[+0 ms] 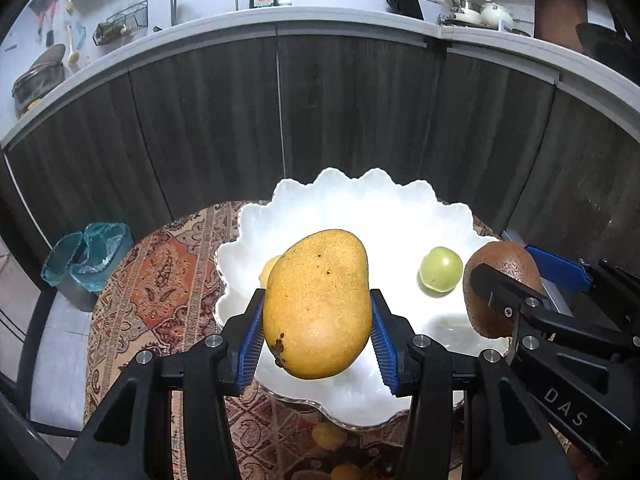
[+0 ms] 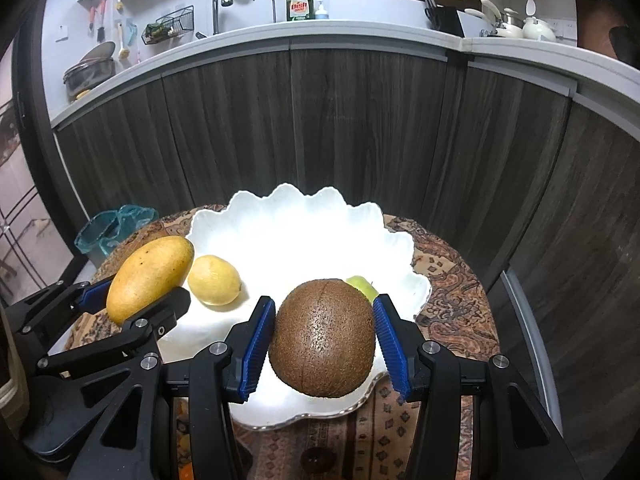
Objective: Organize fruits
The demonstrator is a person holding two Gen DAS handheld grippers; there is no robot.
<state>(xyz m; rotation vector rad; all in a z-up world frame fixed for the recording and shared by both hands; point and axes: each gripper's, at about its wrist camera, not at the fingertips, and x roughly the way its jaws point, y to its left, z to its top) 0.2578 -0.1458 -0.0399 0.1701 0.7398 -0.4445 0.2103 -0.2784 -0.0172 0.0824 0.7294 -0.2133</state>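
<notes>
White scalloped bowl (image 1: 400,208) sits on a patterned cloth (image 1: 168,264) covering a small table, right in front of dark wood-grain cabinets (image 1: 352,108). Both tools are loaded up over it. Left gripper (image 1: 317,330) has its blue ribbed pads squeezed onto the sides of a yellow mango (image 1: 318,304), which hangs long-end-up above the near left part of the bowl. Right gripper (image 2: 323,340) is clamped the same way on a fuzzy brown kiwi (image 2: 323,338), held over the near right rim. Down inside the bowl there's a lemon (image 2: 214,280) on the left, just beside the mango from the right wrist view, and a small green fruit (image 1: 441,269) on the right, mostly hidden behind the kiwi in that view. Couple more yellowish fruits (image 1: 329,436) are on the cloth under the near rim, can't tell what kind. Teal glass dish (image 1: 90,256) sits off at the table's far left edge.
</notes>
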